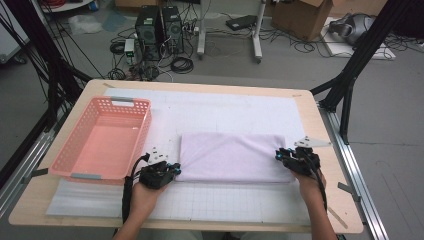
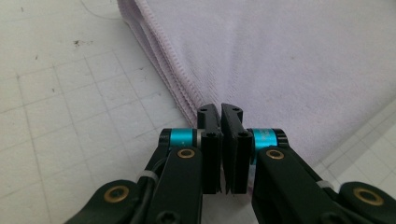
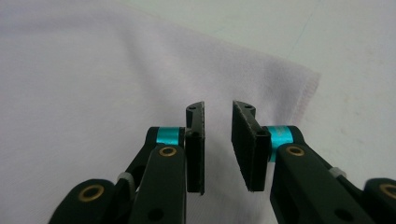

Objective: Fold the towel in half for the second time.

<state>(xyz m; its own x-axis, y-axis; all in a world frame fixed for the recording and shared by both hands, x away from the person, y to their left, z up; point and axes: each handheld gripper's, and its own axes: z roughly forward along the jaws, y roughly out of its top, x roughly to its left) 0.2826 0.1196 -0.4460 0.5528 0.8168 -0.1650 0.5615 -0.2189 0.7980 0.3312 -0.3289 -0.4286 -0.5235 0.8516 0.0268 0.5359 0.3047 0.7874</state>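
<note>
On the bench (image 1: 310,210), a folded pale lilac towel (image 1: 232,157) lies flat on the white gridded mat (image 1: 200,202), just right of the pink basket (image 1: 100,140); towel and basket lie near each other but apart.

Left tongs (image 1: 176,171) sit at the towel's near left corner. Left gripper view: the left tongs (image 2: 220,112) are clenched, pads almost meeting, a thin slit between them. Their tips are at the stitched, layered edge of the towel (image 2: 280,70). Whether any cloth is pinched between the pads cannot be told.

Right tongs (image 1: 280,156) sit at the towel's right end, over its near right corner. Right gripper view: the right tongs (image 3: 218,112) stand narrowly parted with a clear gap, nothing between the pads, released. The towel (image 3: 93,93) lies beneath and beyond them, its hemmed corner toward the upper right of that view.

Each hand holds its tool from the near side of the bench.
</note>
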